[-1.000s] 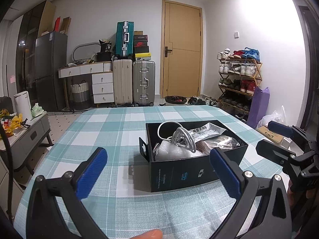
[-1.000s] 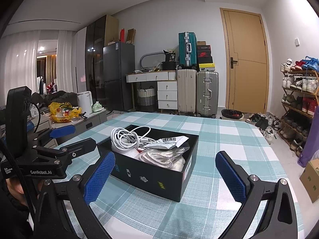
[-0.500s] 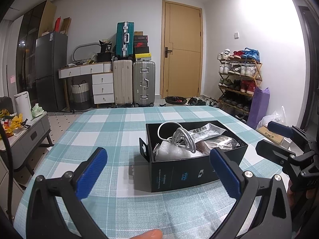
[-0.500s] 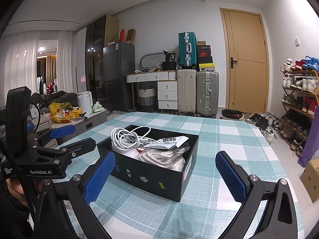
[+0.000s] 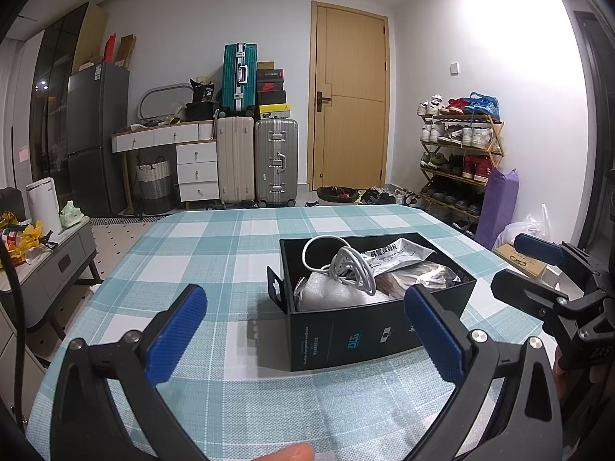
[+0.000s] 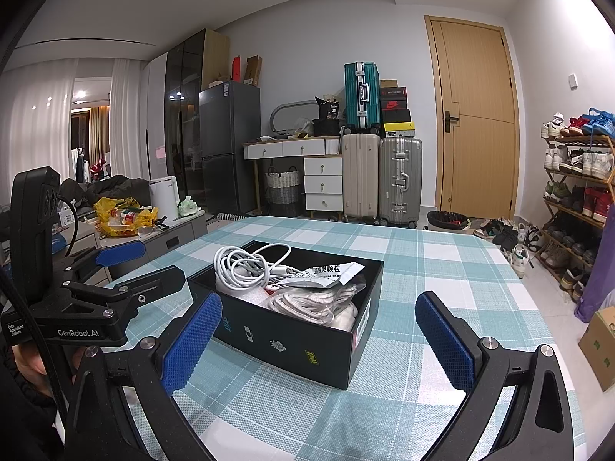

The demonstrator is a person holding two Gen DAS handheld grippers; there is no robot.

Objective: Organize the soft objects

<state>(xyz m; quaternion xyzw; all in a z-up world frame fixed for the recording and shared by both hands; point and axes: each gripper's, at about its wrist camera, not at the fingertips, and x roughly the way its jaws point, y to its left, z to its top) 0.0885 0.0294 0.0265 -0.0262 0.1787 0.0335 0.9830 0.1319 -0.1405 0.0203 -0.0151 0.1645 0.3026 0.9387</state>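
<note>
My left gripper [image 5: 305,330] and right gripper [image 6: 319,330] are both wide, holding nothing. One black box [image 5: 369,330] sits mid-table [image 5: 215,253], bare cloth all around it; one white cable [image 6: 250,265] inside.

Box [image 5: 369,322] on table [image 5: 215,253]; cable [image 5: 346,265], foil packet [image 5: 396,255] inside; suitcases [image 5: 255,161] behind table.

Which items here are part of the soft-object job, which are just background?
Job: black box, white cable, foil pouch, knit bundle, foam wrap, left gripper, right gripper, both open.
Background: suitcases, shoe rack, fridge, door.
</note>
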